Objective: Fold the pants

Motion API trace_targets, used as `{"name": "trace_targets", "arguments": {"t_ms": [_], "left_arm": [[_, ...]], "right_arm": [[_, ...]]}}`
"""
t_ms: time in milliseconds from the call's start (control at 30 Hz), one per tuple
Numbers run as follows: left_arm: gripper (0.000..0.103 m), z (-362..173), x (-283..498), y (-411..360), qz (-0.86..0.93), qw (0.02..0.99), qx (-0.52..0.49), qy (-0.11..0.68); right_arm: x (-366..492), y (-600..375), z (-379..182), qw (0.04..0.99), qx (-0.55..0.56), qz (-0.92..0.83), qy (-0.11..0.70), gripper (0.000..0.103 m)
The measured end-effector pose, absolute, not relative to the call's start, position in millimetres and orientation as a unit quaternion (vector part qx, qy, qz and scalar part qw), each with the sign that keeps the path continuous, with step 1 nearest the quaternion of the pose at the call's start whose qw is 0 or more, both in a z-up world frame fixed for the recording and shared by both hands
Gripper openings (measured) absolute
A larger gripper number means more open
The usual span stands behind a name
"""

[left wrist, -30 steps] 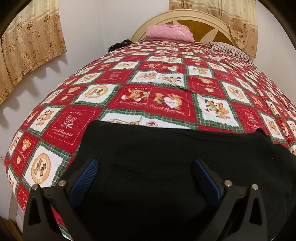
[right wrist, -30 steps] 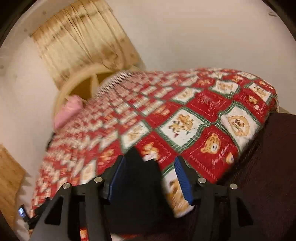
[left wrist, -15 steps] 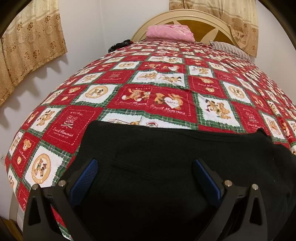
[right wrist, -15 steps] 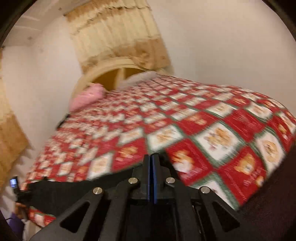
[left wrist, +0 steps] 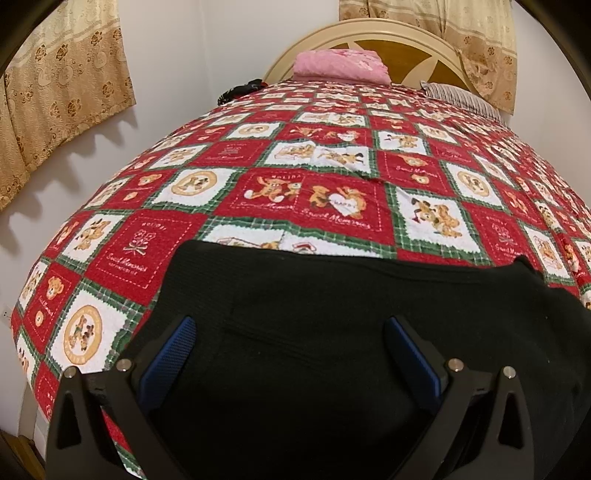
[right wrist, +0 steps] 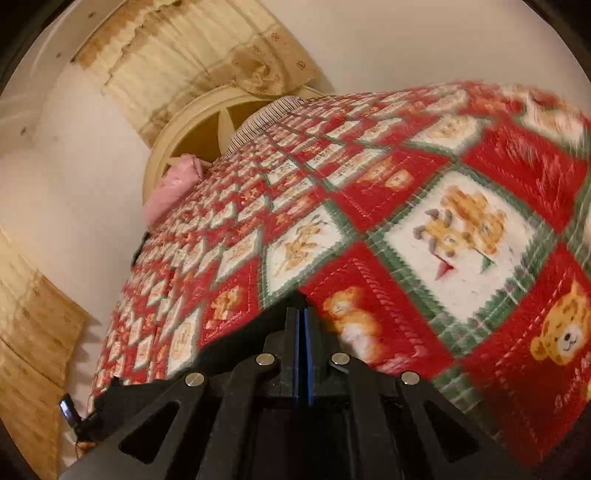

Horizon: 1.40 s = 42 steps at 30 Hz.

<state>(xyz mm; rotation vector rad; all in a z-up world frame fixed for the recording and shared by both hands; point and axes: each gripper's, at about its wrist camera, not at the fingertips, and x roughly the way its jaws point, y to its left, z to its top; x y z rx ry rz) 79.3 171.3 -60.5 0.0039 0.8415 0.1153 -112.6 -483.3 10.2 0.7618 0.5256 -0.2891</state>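
Note:
Black pants [left wrist: 332, 314] lie flat across the near end of a bed with a red, white and green quilt [left wrist: 332, 199]. My left gripper [left wrist: 291, 350] hovers open just over the pants, its blue pads [left wrist: 173, 354] wide apart with cloth beneath them and nothing pinched. In the right wrist view my right gripper [right wrist: 303, 314] has its pads together on a raised peak of the black pants [right wrist: 243, 339] at the bed's near edge. Its jaws are only just beginning to open, with the cloth still between them.
A pink folded cloth [left wrist: 340, 66] and a striped pillow [left wrist: 461, 98] lie at the far end by the cream headboard [left wrist: 369, 33]. Walls and beige curtains [left wrist: 62, 85] close in the bed's left side. The quilt beyond the pants is bare.
My right gripper closed from open onto the pants' edge, and its view swung and dropped toward the quilt. The left gripper and the pants under it stayed put.

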Motion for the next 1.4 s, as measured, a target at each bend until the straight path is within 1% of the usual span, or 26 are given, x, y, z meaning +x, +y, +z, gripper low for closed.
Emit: {"name": "trace_targets", "arguments": {"t_ms": [33, 100, 133, 167, 233, 333, 367, 433, 533, 600, 633, 700, 767, 800, 1000, 1067, 1100, 1167, 1233, 1300, 1333, 1400], "left_arm": [[0.103, -60.6, 79.4, 171.0, 0.057, 0.911, 0.003, 0.408], [0.103, -60.8, 79.0, 170.6, 0.058, 0.911, 0.004, 0.409], [0.103, -60.9, 78.9, 170.6, 0.059, 0.911, 0.004, 0.408], [0.103, -60.9, 78.8, 170.5, 0.058, 0.911, 0.004, 0.408], [0.103, -61.0, 79.3, 170.2, 0.058, 0.911, 0.003, 0.408], [0.103, -60.9, 79.2, 170.3, 0.058, 0.911, 0.004, 0.408], [0.103, -60.9, 79.3, 170.4, 0.058, 0.911, 0.003, 0.408], [0.103, -60.9, 79.4, 170.2, 0.058, 0.911, 0.004, 0.408], [0.103, -60.8, 79.3, 170.3, 0.058, 0.911, 0.004, 0.408], [0.103, -60.7, 79.5, 170.4, 0.058, 0.911, 0.004, 0.408], [0.103, -60.7, 79.4, 170.3, 0.058, 0.911, 0.004, 0.409], [0.103, -60.6, 79.5, 170.4, 0.058, 0.911, 0.003, 0.409], [0.103, -60.5, 79.5, 170.6, 0.057, 0.911, 0.003, 0.409], [0.103, -60.4, 79.9, 171.0, 0.057, 0.91, 0.001, 0.41], [0.103, -56.4, 81.4, 171.5, 0.061, 0.905, -0.009, 0.421], [0.103, -57.3, 80.5, 171.8, 0.062, 0.906, -0.011, 0.419], [0.103, -58.3, 79.9, 171.2, 0.064, 0.907, -0.009, 0.416], [0.103, -59.1, 80.1, 168.5, 0.068, 0.908, -0.001, 0.414], [0.103, -58.4, 81.6, 166.8, 0.066, 0.907, 0.005, 0.417], [0.103, -58.2, 83.1, 167.0, 0.064, 0.906, 0.009, 0.419], [0.103, -58.0, 83.0, 167.6, 0.063, 0.906, 0.009, 0.419], [0.103, -57.9, 82.4, 167.8, 0.064, 0.906, 0.007, 0.418]], "right_arm": [[-119.8, -485.5, 15.9, 0.886, 0.372, -0.141, 0.237, 0.012], [-135.8, -485.3, 30.9, 0.899, 0.364, -0.135, 0.2, 0.031], [-142.4, -481.9, 37.8, 0.906, 0.346, -0.147, 0.193, 0.054], [-146.5, -479.0, 41.2, 0.912, 0.329, -0.155, 0.191, 0.067], [-147.6, -469.3, 43.4, 0.92, 0.292, -0.151, 0.211, 0.067], [-136.6, -456.7, 28.6, 0.918, 0.261, -0.138, 0.267, 0.066], [-130.8, -448.1, 21.9, 0.916, 0.237, -0.139, 0.291, 0.059], [-123.8, -426.8, 15.6, 0.923, 0.165, -0.161, 0.309, 0.057], [-115.4, -403.3, 11.7, 0.917, 0.117, -0.17, 0.341, 0.057], [-110.1, -399.7, 10.4, 0.911, 0.093, -0.171, 0.364, 0.041], [-106.2, -402.2, 11.0, 0.911, 0.102, -0.155, 0.368, 0.016], [-101.3, -399.9, 12.6, 0.906, 0.122, -0.135, 0.381, 0.016], [-95.2, -386.4, 20.4, 0.904, 0.081, -0.149, 0.392, 0.014], [-93.9, -379.0, 30.9, 0.91, 0.074, -0.147, 0.381, 0.014], [-120.0, -351.3, 156.3, 0.968, 0.046, -0.135, 0.209, 0.013], [-125.2, -359.4, 174.0, 0.969, 0.041, -0.15, 0.19, 0.013], [-126.2, -370.0, 170.6, 0.965, 0.04, -0.171, 0.195, 0.013], [-116.4, -398.1, 140.0, 0.944, 0.051, -0.209, 0.251, 0.013], [-100.6, -428.6, 79.7, 0.91, 0.052, -0.237, 0.336, 0.013], [-91.0, -437.9, 34.5, 0.89, 0.043, -0.241, 0.384, 0.013], [-91.4, -437.8, 18.9, 0.886, 0.041, -0.243, 0.392, 0.013], [-99.7, -432.6, 17.3, 0.901, 0.024, -0.253, 0.352, 0.016]]}}
